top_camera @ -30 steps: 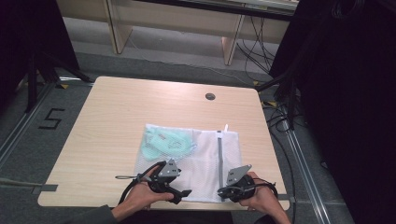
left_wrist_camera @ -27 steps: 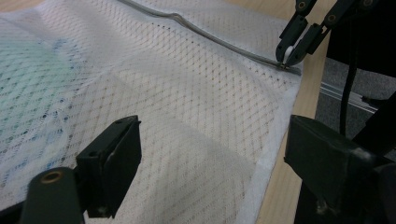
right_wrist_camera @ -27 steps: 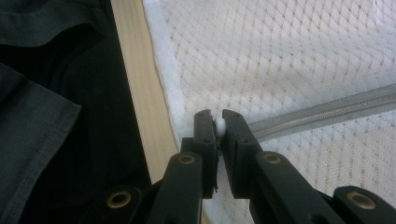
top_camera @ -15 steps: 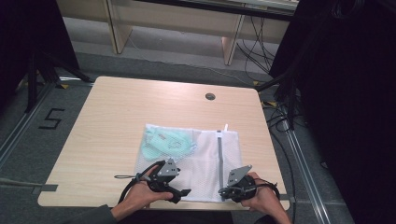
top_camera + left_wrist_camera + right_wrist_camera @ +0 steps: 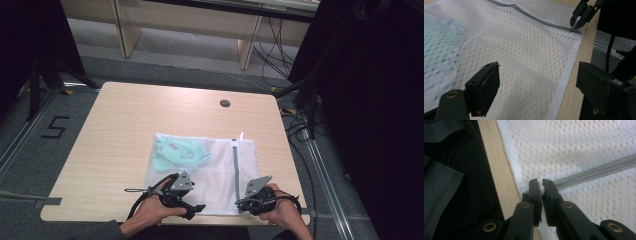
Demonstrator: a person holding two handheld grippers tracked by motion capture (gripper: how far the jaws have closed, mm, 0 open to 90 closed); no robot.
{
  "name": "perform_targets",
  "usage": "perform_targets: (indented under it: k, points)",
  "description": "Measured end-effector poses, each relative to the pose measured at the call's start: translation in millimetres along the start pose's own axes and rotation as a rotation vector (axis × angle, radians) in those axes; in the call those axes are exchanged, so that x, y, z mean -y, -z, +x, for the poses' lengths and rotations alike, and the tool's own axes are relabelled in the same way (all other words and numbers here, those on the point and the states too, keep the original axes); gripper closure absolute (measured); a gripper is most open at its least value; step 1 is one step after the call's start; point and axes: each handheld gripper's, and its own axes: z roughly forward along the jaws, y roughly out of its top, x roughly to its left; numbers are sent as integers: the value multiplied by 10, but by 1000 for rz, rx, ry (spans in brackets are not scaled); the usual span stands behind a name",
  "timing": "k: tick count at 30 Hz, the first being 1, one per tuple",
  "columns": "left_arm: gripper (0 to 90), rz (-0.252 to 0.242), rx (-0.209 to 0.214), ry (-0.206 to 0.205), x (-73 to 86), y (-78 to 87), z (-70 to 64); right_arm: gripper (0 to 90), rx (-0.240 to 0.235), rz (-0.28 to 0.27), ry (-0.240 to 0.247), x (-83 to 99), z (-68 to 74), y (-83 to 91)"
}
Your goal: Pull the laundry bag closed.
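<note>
At table's [image 5: 115, 125] near edge, right gripper [image 5: 541, 185] clamped on mesh bag's [image 5: 215, 170] zipper pull [image 5: 541, 188], left gripper [image 5: 536, 85] wide apart over mesh.

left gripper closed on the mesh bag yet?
No: in the left gripper view the left gripper fingers stand wide apart over the mesh bag.

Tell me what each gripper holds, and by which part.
The right gripper pinches the mesh bag by its white zipper pull. The left gripper, open, holds nothing.

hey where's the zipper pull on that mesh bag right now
The zipper pull sits at the near end of the grey zipper, by the table's front edge on the right of the high view, pinched in the right gripper.
</note>
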Motion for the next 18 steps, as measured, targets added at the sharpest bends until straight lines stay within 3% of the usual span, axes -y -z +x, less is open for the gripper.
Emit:
perform_targets:
  k: [2,4,6,10,11,13,14,15,18]
  points:
    - [228,-6,17,9,3,-23,-36,866,-2,-6,11,-5,-16,1]
    - [241,-22,27,10,-13,-52,-73,866,5,-13,-8,-17,-8,25]
    - [286,-31,45,-13,-37,-99,-107,866,14,-24,-12,-30,-5,44]
    - [283,-25,60,-46,-63,-197,-203,866,14,-42,-20,-40,-16,55]
    - [277,-31,62,-53,-64,-233,-228,866,9,-48,3,-46,-40,52]
    - [263,-37,64,-66,-69,-307,-274,867,19,-46,-53,-47,-12,60]
    - [263,-28,68,-73,-73,-344,-301,866,26,-49,-33,-51,-27,67]
    - [266,-29,73,-78,-77,-381,-327,866,16,-52,-58,-53,-14,75]
    - [269,-42,93,-107,-110,-472,-388,866,26,-54,-59,-71,-23,114]
